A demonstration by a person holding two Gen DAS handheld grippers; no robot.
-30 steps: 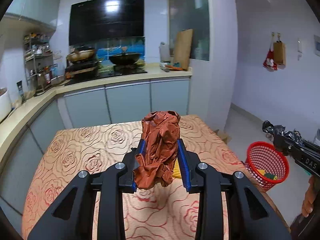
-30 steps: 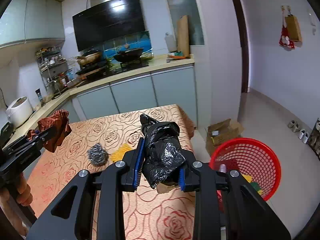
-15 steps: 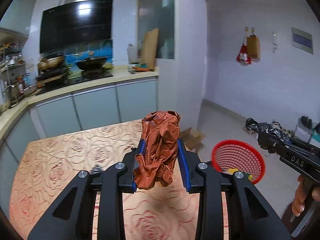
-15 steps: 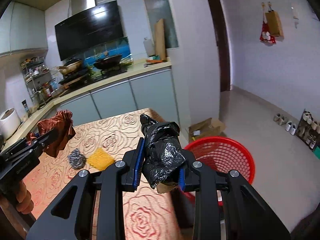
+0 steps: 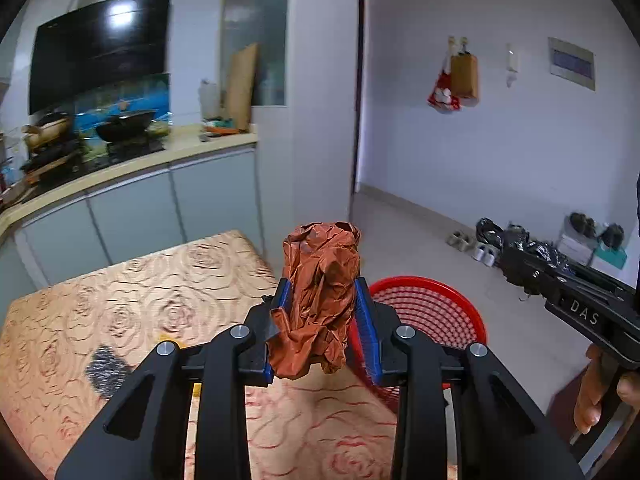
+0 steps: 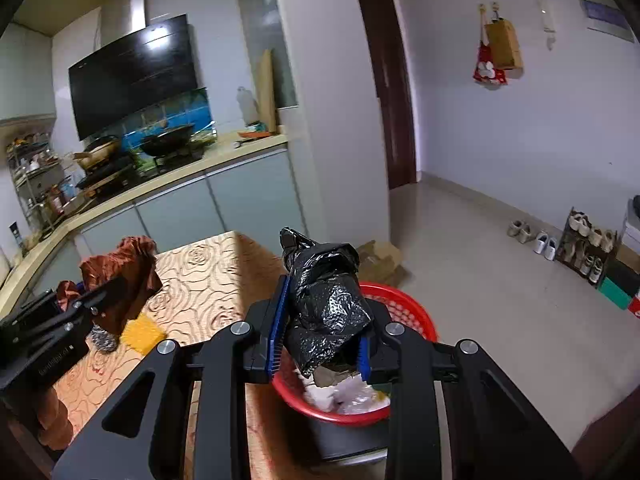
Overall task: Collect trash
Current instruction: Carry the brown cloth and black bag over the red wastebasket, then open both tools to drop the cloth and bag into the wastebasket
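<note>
Left of the red basket (image 6: 416, 312), on the rose-patterned tablecloth (image 6: 208, 280): one steel-wool scourer (image 6: 102, 338), partly hidden behind the left gripper; one yellow sponge (image 6: 142, 332) just beside it.
Above the tablecloth, left of the basket: left gripper (image 5: 323, 320), fingers narrow, blue pads clamped on a crumpled orange-brown bag (image 5: 320, 296) that stands up between them and hangs clear of the table.
Over the basket's near rim: right gripper (image 6: 322, 328), fingers narrow, pads closed on a crumpled black plastic bag (image 6: 324, 304).
Inside the basket: white crumpled litter (image 6: 344, 394), other pieces too hidden to tell.
Behind the basket, on the floor: one cardboard box (image 6: 380, 258).
Right of the basket, along the wall: shoes (image 6: 532, 238) and a shoe rack (image 6: 588, 250).
</note>
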